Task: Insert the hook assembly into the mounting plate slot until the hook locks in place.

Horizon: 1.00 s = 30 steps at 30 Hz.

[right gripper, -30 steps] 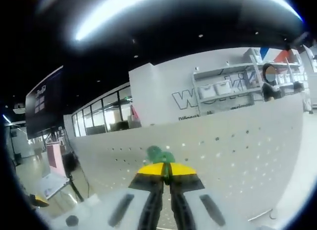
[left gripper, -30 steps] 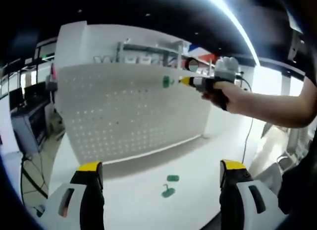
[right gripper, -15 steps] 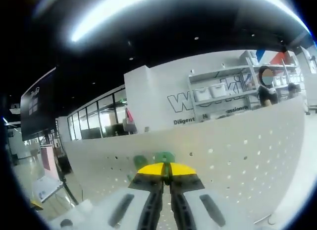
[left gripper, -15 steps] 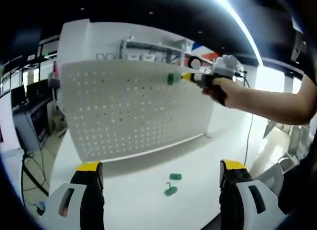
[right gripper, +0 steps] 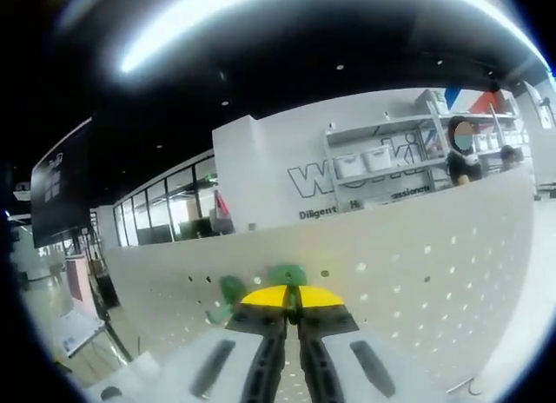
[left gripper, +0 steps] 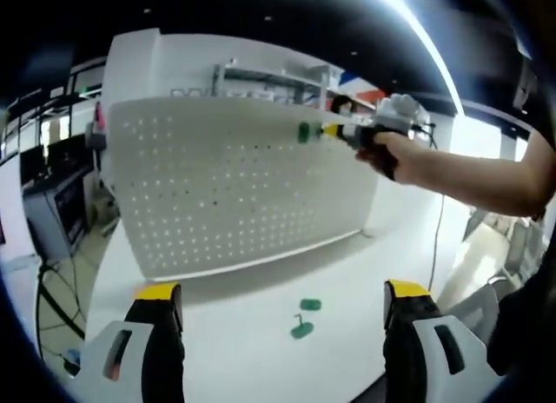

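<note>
A white pegboard mounting plate (left gripper: 243, 190) stands upright on the white table (left gripper: 252, 342). In the left gripper view my right gripper (left gripper: 328, 132) holds a green hook (left gripper: 304, 131) against the plate's top edge, its jaws shut on it. The right gripper view has the same green hook (right gripper: 287, 275) at the tip of the shut right gripper (right gripper: 292, 292), close to the plate (right gripper: 417, 273); a second green piece (right gripper: 229, 289) sits just left of it on the plate. My left gripper (left gripper: 282, 300) is open low over the table. Two more green hooks (left gripper: 303, 319) lie on the table between its jaws.
A person's forearm (left gripper: 469, 179) reaches in from the right. Shelving (left gripper: 269, 77) and a white wall stand behind the plate. A cable (left gripper: 434, 238) hangs at the right, and a monitor cart (left gripper: 52, 212) stands left of the table.
The right gripper has carried the green hook a little up and right along the plate's top edge. The left gripper stays put.
</note>
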Each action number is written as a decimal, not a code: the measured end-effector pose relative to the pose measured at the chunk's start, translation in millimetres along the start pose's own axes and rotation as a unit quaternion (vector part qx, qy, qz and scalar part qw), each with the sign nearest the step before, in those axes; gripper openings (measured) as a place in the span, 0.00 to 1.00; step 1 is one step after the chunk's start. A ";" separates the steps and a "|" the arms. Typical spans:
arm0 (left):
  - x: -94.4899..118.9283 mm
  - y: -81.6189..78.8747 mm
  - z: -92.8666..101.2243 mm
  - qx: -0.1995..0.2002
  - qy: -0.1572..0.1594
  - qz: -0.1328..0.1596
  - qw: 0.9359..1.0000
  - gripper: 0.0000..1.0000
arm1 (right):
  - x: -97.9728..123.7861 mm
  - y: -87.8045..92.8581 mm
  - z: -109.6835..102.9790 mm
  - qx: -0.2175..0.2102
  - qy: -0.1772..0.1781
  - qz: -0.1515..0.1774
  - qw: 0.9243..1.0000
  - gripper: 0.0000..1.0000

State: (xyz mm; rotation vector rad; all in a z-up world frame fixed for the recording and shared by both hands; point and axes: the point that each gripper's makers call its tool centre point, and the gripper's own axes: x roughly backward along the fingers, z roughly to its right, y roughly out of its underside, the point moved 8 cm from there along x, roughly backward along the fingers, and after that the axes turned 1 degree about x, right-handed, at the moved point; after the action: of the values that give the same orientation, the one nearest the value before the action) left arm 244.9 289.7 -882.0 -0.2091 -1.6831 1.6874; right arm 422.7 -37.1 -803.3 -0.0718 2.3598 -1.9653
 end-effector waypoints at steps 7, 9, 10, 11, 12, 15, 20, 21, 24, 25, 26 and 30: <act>-1.9 4.2 0.1 0.002 0.003 -0.005 1.000 0.97 | -0.5 3.7 -3.1 0.007 0.015 0.008 1.000 0.00; -2.3 4.2 0.0 0.002 0.004 -0.006 1.000 0.96 | -1.2 5.1 -4.0 0.010 0.019 0.012 1.000 0.00; -2.5 4.0 -0.1 0.002 0.004 -0.006 1.000 0.96 | -1.5 5.3 -4.0 0.010 0.020 0.012 1.000 0.00; -2.7 3.7 -0.4 0.002 0.004 -0.006 1.000 0.96 | -1.8 5.3 -3.5 0.014 0.019 0.014 1.000 0.00; -2.8 3.4 -0.6 0.002 0.004 -0.006 1.000 0.96 | -2.0 5.3 -3.2 0.018 0.018 0.015 1.000 0.00; -3.7 3.8 -2.2 0.003 0.003 -0.006 1.000 0.96 | -2.1 5.7 -2.4 0.032 0.019 0.016 0.999 0.00; -4.6 4.6 -0.8 0.004 0.006 -0.007 1.000 0.95 | -3.0 6.8 -2.0 0.034 0.025 0.022 0.999 0.01; -4.6 4.6 -0.5 0.004 0.006 -0.008 1.000 0.95 | -3.3 6.9 -2.3 0.035 0.026 0.022 0.999 0.01; -3.7 5.0 -1.4 0.004 0.005 -0.008 1.000 0.95 | -3.7 6.5 -1.6 0.047 0.025 0.021 0.998 0.01; -3.5 5.2 -1.6 0.005 0.004 -0.008 1.000 0.95 | -3.7 6.5 -1.3 0.046 0.024 0.021 0.998 0.01; -3.3 5.4 -1.6 0.006 0.004 -0.008 1.000 0.95 | -3.6 6.4 -1.1 0.047 0.024 0.021 0.998 0.01; -3.3 6.6 -1.3 0.007 0.004 -0.010 1.000 0.95 | -4.7 6.6 -0.1 0.045 0.025 0.021 0.998 0.01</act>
State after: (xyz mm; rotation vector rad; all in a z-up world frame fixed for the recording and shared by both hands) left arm 245.5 289.6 -889.5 -0.1919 -1.6607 1.6815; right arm 427.4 -35.4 -809.7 0.0317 2.2783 -2.0743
